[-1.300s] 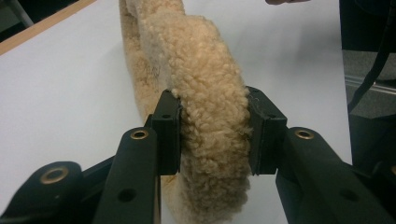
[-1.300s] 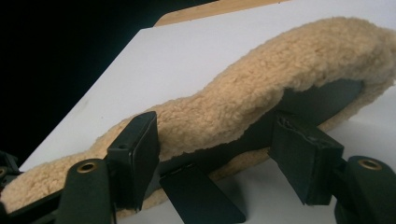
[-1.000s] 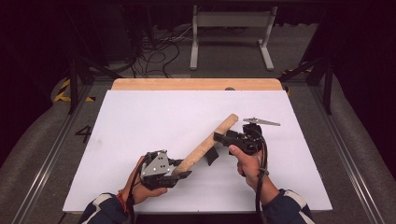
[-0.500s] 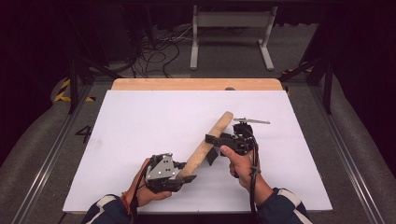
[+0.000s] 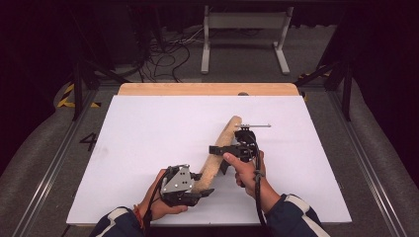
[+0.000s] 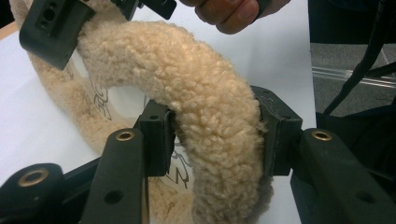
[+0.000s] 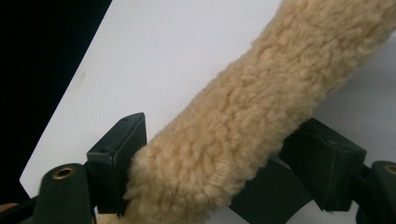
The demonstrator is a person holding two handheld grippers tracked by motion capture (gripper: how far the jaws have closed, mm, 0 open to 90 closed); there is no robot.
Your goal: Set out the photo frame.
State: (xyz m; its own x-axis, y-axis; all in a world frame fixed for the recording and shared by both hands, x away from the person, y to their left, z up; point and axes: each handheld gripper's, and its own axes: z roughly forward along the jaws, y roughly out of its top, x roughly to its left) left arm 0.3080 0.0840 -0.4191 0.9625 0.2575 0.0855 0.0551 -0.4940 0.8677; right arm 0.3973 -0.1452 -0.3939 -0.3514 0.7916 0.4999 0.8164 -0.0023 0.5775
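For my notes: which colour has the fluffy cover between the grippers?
Pale tan fluffy cover, best in the left gripper view.

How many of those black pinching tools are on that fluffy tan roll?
2: the left tool clamps the fluffy tan roll at its near end; the right tool grips it midway along.

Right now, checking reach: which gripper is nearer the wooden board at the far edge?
Right. Both grippers' jaws, just opening, straddle the fleece roll; right gripper sits mid-table, left gripper nearer the person, farther from the wooden board.

Bare white sheet [image 5: 148,128] all around
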